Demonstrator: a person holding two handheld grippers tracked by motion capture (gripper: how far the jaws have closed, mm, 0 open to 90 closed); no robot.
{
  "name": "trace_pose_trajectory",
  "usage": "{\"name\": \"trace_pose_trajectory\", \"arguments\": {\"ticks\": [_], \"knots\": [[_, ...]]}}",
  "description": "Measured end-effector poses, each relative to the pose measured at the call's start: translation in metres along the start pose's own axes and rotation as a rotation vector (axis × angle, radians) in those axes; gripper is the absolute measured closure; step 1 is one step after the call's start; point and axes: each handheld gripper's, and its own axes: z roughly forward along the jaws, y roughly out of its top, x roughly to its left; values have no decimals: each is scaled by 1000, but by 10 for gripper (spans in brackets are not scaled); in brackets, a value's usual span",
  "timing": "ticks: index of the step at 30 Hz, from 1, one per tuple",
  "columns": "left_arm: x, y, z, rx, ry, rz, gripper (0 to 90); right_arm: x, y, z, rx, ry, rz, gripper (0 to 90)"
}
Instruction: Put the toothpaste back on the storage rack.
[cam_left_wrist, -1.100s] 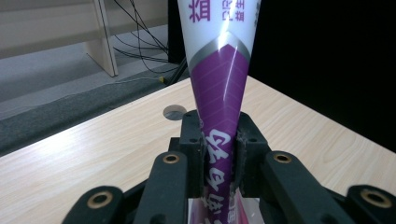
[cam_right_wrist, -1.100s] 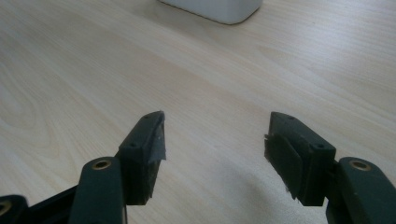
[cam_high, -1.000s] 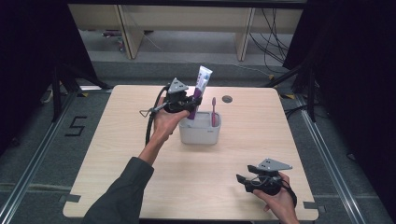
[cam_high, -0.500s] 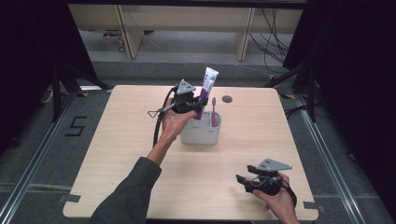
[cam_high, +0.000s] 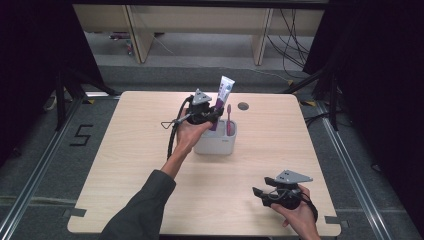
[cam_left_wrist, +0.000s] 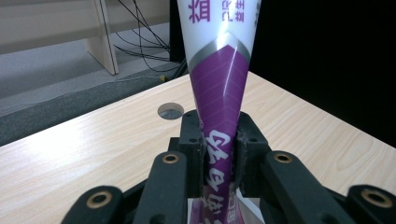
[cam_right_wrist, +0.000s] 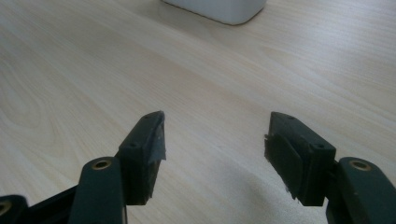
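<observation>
Just above the middle of the high view, the left hand-held gripper (cam_high: 214, 114) is clenched on a purple and white toothpaste tube (cam_high: 222, 96), holding it upright over the white holder (cam_high: 216, 143) that stands on the worktop (cam_high: 125, 150). In the left gripper view the pads (cam_left_wrist: 243, 154) pinch the tube (cam_left_wrist: 219, 93) low on its purple part, with the broad crimped end rising toward the top of the frame. A pink toothbrush (cam_high: 229, 119) stands in the holder just right of the tube. At the lower right, the right hand-held gripper (cam_high: 260, 194) rests released, with nothing between its parted jaws. The likely trouble is that the tube's lower end catches the holder's rim or knocks the toothbrush. If let go while leaning, the top-heavy tube could tip the light holder.
</observation>
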Motion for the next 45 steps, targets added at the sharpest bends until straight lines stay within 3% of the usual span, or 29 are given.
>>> {"name": "trace_pose_trajectory", "arguments": {"ticks": [3,7,8,15,16,17,19,26,29,37,40,42,43,44,45], "knots": [[1,-4,2,7,6,1,760,-1,0,0,-7,-8,-13,384],[2,-8,4,20,6,4,759,1,0,0,1,-7,15,384],[2,-9,5,22,2,5,759,0,0,0,1,-9,-6,383],[0,-12,7,43,1,30,757,0,0,0,-3,-7,-3,383],[0,-12,7,48,5,32,756,3,-1,2,-17,4,31,383],[0,-13,7,53,9,34,756,3,-1,3,-31,0,32,383],[1,-14,8,55,10,36,755,0,0,0,-2,-9,-4,383],[3,-22,8,78,16,35,755,0,0,1,-1,-8,-3,383],[4,-23,7,103,14,52,756,3,0,1,9,8,25,383],[3,-26,8,117,17,75,755,1,-1,2,5,3,8,383],[2,-29,8,124,9,67,754,0,-1,2,1,-3,-8,383],[3,-31,8,140,10,84,752,0,-1,2,0,2,-6,383],[2,-32,9,140,12,74,751,2,-1,2,10,1,26,383],[3,-33,7,162,18,95,749,2,-1,2,10,3,25,383],[3,-34,8,153,21,80,736,2,-1,2,11,5,13,383]]}}
